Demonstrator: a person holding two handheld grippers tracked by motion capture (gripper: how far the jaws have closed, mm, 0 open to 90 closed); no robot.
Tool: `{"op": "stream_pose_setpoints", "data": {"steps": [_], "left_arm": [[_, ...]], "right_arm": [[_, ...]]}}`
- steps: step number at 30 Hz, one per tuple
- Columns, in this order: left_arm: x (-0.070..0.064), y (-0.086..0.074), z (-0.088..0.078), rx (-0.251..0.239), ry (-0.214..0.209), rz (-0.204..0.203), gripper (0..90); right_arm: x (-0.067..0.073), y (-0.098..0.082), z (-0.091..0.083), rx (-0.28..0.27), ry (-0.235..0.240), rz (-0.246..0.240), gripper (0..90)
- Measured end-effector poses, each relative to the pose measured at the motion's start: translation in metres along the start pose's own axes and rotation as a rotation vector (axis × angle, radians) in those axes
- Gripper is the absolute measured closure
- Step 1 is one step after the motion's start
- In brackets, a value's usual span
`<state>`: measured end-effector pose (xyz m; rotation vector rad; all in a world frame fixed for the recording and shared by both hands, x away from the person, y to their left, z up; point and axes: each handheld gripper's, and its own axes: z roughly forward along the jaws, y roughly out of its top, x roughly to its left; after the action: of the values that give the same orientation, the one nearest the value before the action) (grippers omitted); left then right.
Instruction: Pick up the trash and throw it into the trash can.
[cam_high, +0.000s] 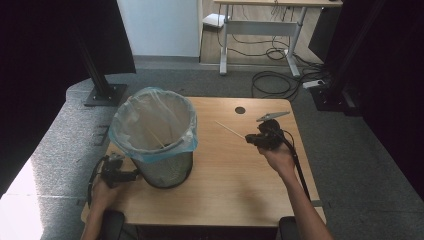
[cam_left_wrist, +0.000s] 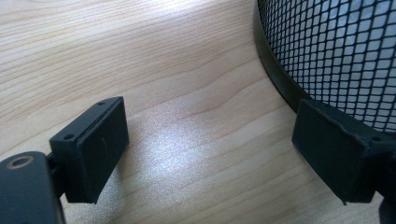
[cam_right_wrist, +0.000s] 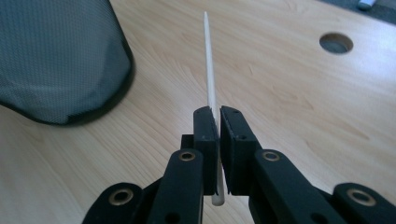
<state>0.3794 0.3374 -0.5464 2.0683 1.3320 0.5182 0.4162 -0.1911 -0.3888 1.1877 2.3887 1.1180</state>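
Observation:
A black mesh waste bin (cam_high: 159, 142) lined with a pale blue bag stands on the left half of the wooden table (cam_high: 235, 190); a thin stick leans inside it. My right gripper (cam_high: 251, 138) is shut on a pale wooden stick (cam_high: 229, 129) that points up and left toward the bin. In the right gripper view the stick (cam_right_wrist: 208, 65) runs out from between the closed pads (cam_right_wrist: 205, 135). My left gripper (cam_high: 134, 175) is open at the bin's base on its left side. In the left gripper view one pad (cam_left_wrist: 334, 151) rests against the mesh wall (cam_left_wrist: 341, 51).
A round cable hole (cam_high: 240, 110) sits near the table's far edge. Beyond the table lie grey carpet, a tangle of cables (cam_high: 280, 82) and a white desk frame (cam_high: 260, 30). Dark stands flank both sides of the table.

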Motion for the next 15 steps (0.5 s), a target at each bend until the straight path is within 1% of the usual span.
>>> {"op": "stream_pose_setpoints", "data": {"steps": [4,5,6,7,9,10,11,13,15], "left_arm": [[0.000,0.000,0.000,0.000,0.000,0.000,10.6],[0.000,0.000,0.000,0.000,0.000,0.000,10.6],[0.000,0.000,0.000,0.000,0.000,0.000,10.6],[0.000,0.000,0.000,0.001,-0.001,0.000,10.6],[0.000,0.000,0.000,0.003,0.002,-0.003,10.5],[0.000,0.000,0.000,0.003,0.002,-0.003,8.9],[0.001,0.001,0.001,0.015,0.016,-0.020,5.6],[0.001,0.001,0.002,0.024,0.022,-0.027,2.1],[0.001,0.001,0.002,0.026,0.023,-0.028,1.0]], "right_arm": [[0.006,0.023,-0.013,-0.017,0.019,-0.021,84.6],[0.008,0.028,-0.016,-0.019,0.021,-0.027,84.6],[0.008,0.028,-0.016,-0.019,0.021,-0.027,84.6],[0.011,0.042,-0.024,-0.027,0.028,-0.040,84.6],[0.014,0.054,-0.030,-0.032,0.038,-0.049,84.6],[0.014,0.054,-0.030,-0.032,0.038,-0.049,84.6],[0.020,0.071,-0.040,-0.033,0.036,-0.073,84.6],[0.026,0.083,-0.046,-0.037,0.037,-0.096,84.6],[0.033,0.097,-0.054,-0.039,0.036,-0.120,84.6]]}}
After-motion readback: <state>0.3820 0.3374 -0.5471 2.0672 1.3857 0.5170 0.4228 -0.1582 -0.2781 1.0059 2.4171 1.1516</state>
